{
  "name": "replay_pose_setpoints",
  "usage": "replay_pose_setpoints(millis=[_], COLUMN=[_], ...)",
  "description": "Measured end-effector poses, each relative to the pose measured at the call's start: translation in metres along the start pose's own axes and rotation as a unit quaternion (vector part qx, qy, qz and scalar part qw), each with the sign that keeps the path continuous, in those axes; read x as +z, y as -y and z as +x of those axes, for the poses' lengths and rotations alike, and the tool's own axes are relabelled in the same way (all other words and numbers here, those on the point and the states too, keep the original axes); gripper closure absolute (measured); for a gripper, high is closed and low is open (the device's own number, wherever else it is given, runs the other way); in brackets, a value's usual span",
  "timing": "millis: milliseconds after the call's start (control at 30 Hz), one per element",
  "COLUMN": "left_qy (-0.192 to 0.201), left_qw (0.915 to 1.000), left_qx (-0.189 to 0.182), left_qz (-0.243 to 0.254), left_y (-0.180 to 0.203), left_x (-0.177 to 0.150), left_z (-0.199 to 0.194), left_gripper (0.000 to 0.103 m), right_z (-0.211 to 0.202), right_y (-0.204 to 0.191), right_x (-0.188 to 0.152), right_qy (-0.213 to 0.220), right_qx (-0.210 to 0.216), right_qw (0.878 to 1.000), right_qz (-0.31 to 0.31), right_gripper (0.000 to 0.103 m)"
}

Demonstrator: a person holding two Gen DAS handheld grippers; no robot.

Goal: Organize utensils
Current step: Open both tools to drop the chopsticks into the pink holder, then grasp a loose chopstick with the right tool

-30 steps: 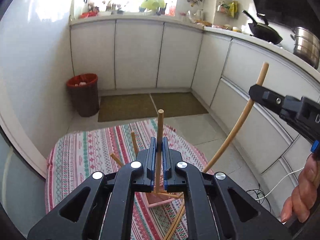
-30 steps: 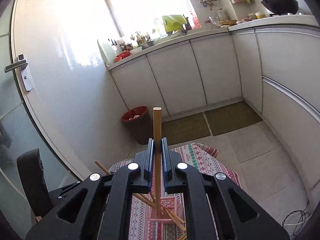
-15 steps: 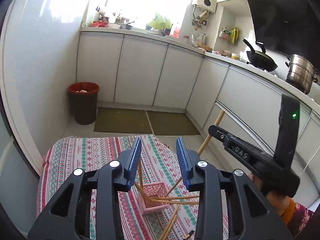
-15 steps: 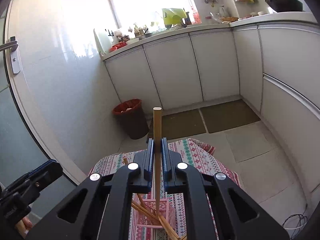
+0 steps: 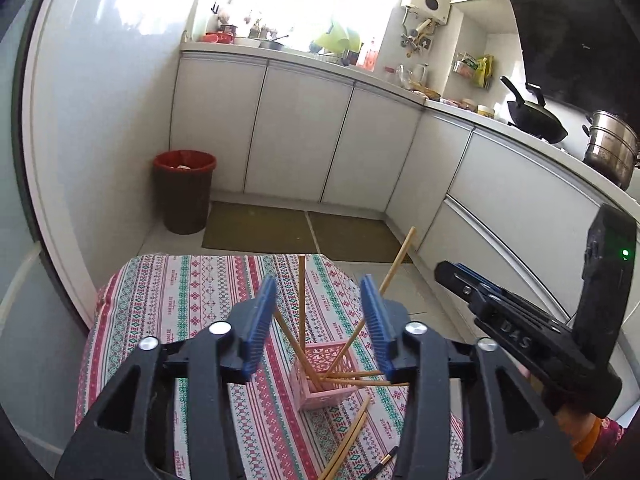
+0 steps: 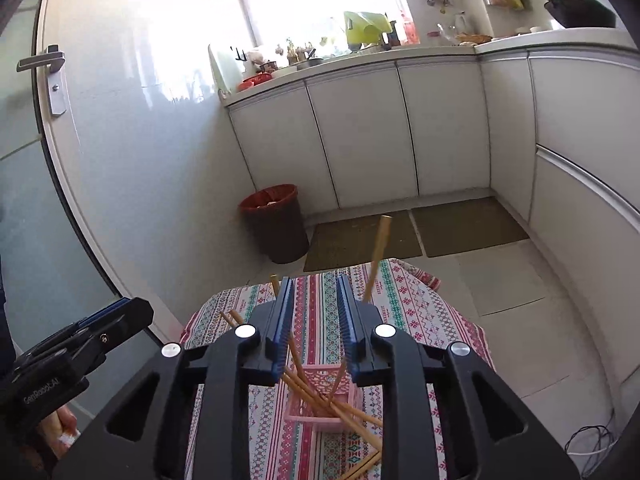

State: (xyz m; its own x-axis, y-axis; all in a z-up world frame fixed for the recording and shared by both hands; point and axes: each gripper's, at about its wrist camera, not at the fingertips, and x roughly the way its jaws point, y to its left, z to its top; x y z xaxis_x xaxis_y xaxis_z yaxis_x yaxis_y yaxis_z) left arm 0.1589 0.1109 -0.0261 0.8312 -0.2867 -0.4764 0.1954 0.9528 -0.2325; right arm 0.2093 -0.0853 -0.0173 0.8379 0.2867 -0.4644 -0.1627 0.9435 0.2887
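A pink lattice basket point(image 5: 326, 376) stands on a patterned tablecloth point(image 5: 180, 300) and holds several wooden chopsticks point(image 5: 301, 304) that lean out in different directions. It also shows in the right wrist view point(image 6: 320, 400). My left gripper point(image 5: 320, 312) is open and empty, above the basket. My right gripper point(image 6: 313, 312) is open and empty, also above the basket; it appears in the left wrist view point(image 5: 472, 292) to the right. A freed chopstick point(image 6: 376, 256) leans in the basket. Loose chopsticks point(image 5: 348, 440) lie on the cloth near the basket.
A red bin point(image 5: 186, 190) stands on the floor by white cabinets point(image 5: 300, 140). Two floor mats point(image 5: 304, 232) lie beyond the table. A wok point(image 5: 536, 120) and steel pot point(image 5: 608, 148) sit on the counter at right. A cable point(image 6: 592, 440) lies on the floor.
Both grippers have opened and let go of their chopsticks, which now stand in the basket. Both grippers have lifted up and back from the basket.
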Motion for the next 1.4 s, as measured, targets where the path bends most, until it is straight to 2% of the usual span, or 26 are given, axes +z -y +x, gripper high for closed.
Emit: replay_pose_setpoints(millis=[133, 267, 367, 467, 567, 600, 700, 767, 900, 967, 1033, 1133, 1200, 1267, 1333, 1400], left_qy=[-0.006, -0.024, -0.038, -0.047, -0.057, -0.062, -0.072, -0.075, -0.078, -0.083, -0.093, -0.109, -0.119, -0.128, -0.131, -0.138], left_qw=[1.0000, 0.9997, 0.9992, 0.9985, 0.9976, 0.9972, 0.9958, 0.9952, 0.9954, 0.9951, 0.9941, 0.9923, 0.9908, 0.9892, 0.9885, 0.9873], left_qx=[-0.001, 0.001, 0.009, 0.011, 0.017, 0.019, 0.026, 0.027, 0.038, 0.052, 0.054, 0.053, 0.051, 0.048, 0.049, 0.052], left_qz=[-0.003, -0.007, -0.013, -0.025, -0.035, -0.038, -0.050, -0.058, -0.039, -0.017, -0.013, -0.026, -0.040, -0.054, -0.059, -0.061], left_y=[0.001, 0.000, -0.003, -0.012, -0.021, -0.024, -0.032, -0.037, -0.035, -0.033, -0.037, -0.049, -0.056, -0.063, -0.065, -0.067], left_x=[-0.011, -0.027, -0.038, -0.046, -0.054, -0.056, -0.066, -0.076, -0.094, -0.098, -0.098, -0.098, -0.097, -0.098, -0.098, -0.098], left_z=[-0.010, -0.011, -0.009, -0.008, -0.005, -0.004, -0.001, -0.001, 0.001, 0.007, 0.014, 0.024, 0.029, 0.033, 0.035, 0.039], left_gripper=[0.049, 0.045, 0.037, 0.035, 0.035, 0.034, 0.030, 0.028, 0.023, 0.023, 0.023, 0.022, 0.022, 0.022, 0.021, 0.021], right_z=[-0.036, -0.069, -0.085, -0.089, -0.072, -0.062, -0.008, 0.042, 0.146, 0.191, 0.236, 0.292, 0.315, 0.337, 0.358, 0.371], right_y=[0.009, 0.028, 0.044, 0.070, 0.105, 0.117, 0.156, 0.171, 0.180, 0.183, 0.184, 0.186, 0.192, 0.193, 0.195, 0.194], right_x=[-0.008, -0.017, -0.022, -0.027, -0.034, -0.037, -0.042, -0.036, -0.017, -0.012, -0.013, -0.019, -0.023, -0.024, -0.029, -0.038], right_qy=[0.010, 0.019, 0.019, 0.003, -0.042, -0.066, -0.164, -0.232, -0.321, -0.339, -0.375, -0.402, -0.406, -0.412, -0.432, -0.447], right_qx=[-0.007, -0.020, -0.033, -0.051, -0.072, -0.072, -0.074, -0.061, -0.057, -0.048, -0.062, -0.090, -0.112, -0.139, -0.158, -0.172], right_qw=[1.000, 0.998, 0.997, 0.991, 0.978, 0.972, 0.942, 0.925, 0.897, 0.885, 0.873, 0.858, 0.854, 0.849, 0.835, 0.823], right_qz=[0.016, 0.049, 0.074, 0.127, 0.189, 0.212, 0.283, 0.293, 0.299, 0.315, 0.306, 0.308, 0.306, 0.301, 0.302, 0.305], right_gripper=[0.066, 0.062, 0.055, 0.048, 0.046, 0.041, 0.039, 0.039, 0.036, 0.035, 0.035, 0.035, 0.037, 0.044, 0.054, 0.056])
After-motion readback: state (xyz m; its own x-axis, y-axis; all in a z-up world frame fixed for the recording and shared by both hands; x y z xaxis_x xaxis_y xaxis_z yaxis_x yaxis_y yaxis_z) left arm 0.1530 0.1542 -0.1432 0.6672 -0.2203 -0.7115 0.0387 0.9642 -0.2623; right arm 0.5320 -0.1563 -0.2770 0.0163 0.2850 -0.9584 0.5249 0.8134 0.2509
